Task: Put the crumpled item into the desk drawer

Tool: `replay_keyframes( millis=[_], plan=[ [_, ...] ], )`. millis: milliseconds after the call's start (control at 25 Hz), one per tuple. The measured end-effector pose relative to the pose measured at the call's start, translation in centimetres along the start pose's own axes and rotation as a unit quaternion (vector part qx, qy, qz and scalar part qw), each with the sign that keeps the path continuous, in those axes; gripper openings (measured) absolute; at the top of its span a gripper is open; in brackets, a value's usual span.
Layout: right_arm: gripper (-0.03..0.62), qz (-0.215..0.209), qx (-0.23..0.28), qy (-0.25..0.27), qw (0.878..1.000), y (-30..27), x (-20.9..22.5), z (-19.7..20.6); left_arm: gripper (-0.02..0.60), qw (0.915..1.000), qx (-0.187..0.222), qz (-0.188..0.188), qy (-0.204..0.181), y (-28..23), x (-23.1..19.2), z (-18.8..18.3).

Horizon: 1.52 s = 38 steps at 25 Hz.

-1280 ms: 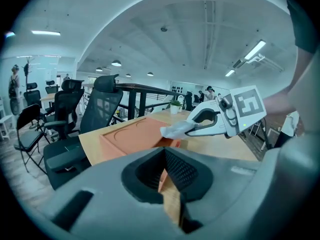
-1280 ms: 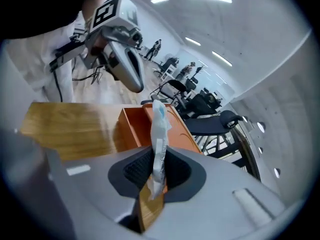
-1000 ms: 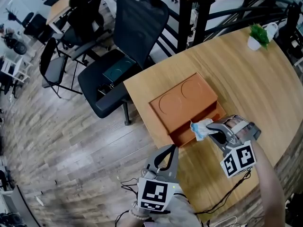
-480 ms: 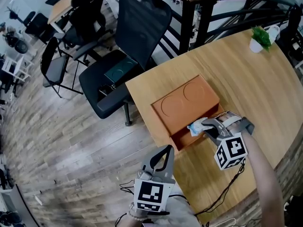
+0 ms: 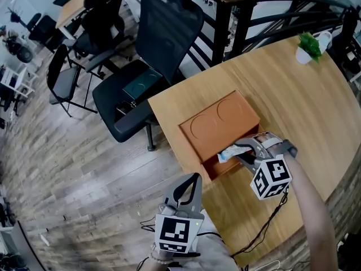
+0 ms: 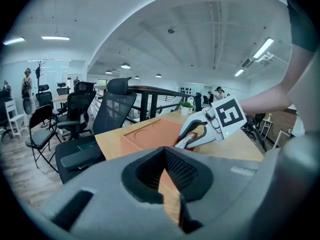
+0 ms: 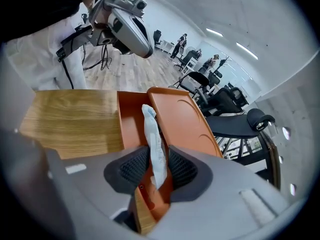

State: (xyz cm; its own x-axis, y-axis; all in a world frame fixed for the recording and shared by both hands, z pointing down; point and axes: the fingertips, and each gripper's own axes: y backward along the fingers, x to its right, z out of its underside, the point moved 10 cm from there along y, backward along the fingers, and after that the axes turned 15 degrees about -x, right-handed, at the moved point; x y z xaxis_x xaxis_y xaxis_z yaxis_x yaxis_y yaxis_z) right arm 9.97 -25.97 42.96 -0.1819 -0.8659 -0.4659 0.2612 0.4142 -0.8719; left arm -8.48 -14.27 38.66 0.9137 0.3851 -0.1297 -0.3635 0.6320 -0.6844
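Right gripper (image 5: 242, 154), centre-right in head view: jaws have just been opening and now stand wide. Crumpled paper (image 7: 151, 129) stands between the pads, long axis along the jaws, over the open desk drawer (image 7: 131, 115); seemingly loose, not pinched. Drawer walls close either side, free room above. Left gripper (image 5: 189, 188), bottom centre, closed, empty, farther off.

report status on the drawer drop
Left gripper shut, empty, held back. Right gripper jaws just opened, crumpled item between them, hanging into the open drawer. Nothing in the way.
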Motion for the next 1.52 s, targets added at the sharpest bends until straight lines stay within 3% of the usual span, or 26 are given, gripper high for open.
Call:
replay_keyframes(
  millis=[240,680,800,840,960,1040,1200,1280,1360,1400,1520],
  plan=[
    [0.143,0.000,0.005,-0.018,1.000,1.2,-0.2,0.6,-0.002,1.0000,0.003,-0.004,0.003,0.1,-0.3,0.1],
    [0.134,0.012,0.026,-0.108,0.994,4.1,-1.5,2.6,-0.002,1.0000,0.006,-0.003,-0.002,0.7,-0.5,-0.2],
    [0.083,0.033,0.048,-0.151,0.987,5.0,-1.6,3.0,-0.002,1.0000,0.007,0.001,-0.006,0.8,-0.3,-0.4],
    [0.035,0.040,0.058,-0.173,0.982,5.3,-1.6,3.0,-0.002,0.9999,0.008,0.002,-0.008,0.9,-0.3,-0.4],
    [0.014,0.043,0.103,-0.274,0.955,6.3,-1.7,2.9,-0.002,0.9998,0.012,0.008,-0.014,1.1,-0.2,-0.8],
    [0.014,0.033,0.143,-0.351,0.925,7.2,-2.0,2.7,-0.002,0.9995,0.017,0.014,-0.021,1.3,-0.1,-1.2],
    [0.012,0.017,0.244,-0.506,0.827,9.8,-2.7,2.6,-0.002,0.9983,0.032,0.029,-0.040,2.0,0.2,-2.4],
    [0.012,0.037,0.268,-0.550,0.790,11.2,-3.1,2.6,-0.002,0.9973,0.042,0.039,-0.046,2.4,0.3,-3.3],
    [0.012,0.063,0.274,-0.574,0.769,12.5,-3.5,2.4,-0.002,0.9959,0.052,0.050,-0.054,2.8,0.5,-4.1],
    [0.012,0.077,0.271,-0.581,0.764,13.1,-3.8,2.2,-0.002,0.9951,0.057,0.053,-0.061,3.1,0.6,-4.5],
    [0.012,0.120,0.246,-0.582,0.766,15.2,-4.7,1.3,-0.002,0.9918,0.066,0.057,-0.093,4.1,1.1,-5.8]
  ],
)
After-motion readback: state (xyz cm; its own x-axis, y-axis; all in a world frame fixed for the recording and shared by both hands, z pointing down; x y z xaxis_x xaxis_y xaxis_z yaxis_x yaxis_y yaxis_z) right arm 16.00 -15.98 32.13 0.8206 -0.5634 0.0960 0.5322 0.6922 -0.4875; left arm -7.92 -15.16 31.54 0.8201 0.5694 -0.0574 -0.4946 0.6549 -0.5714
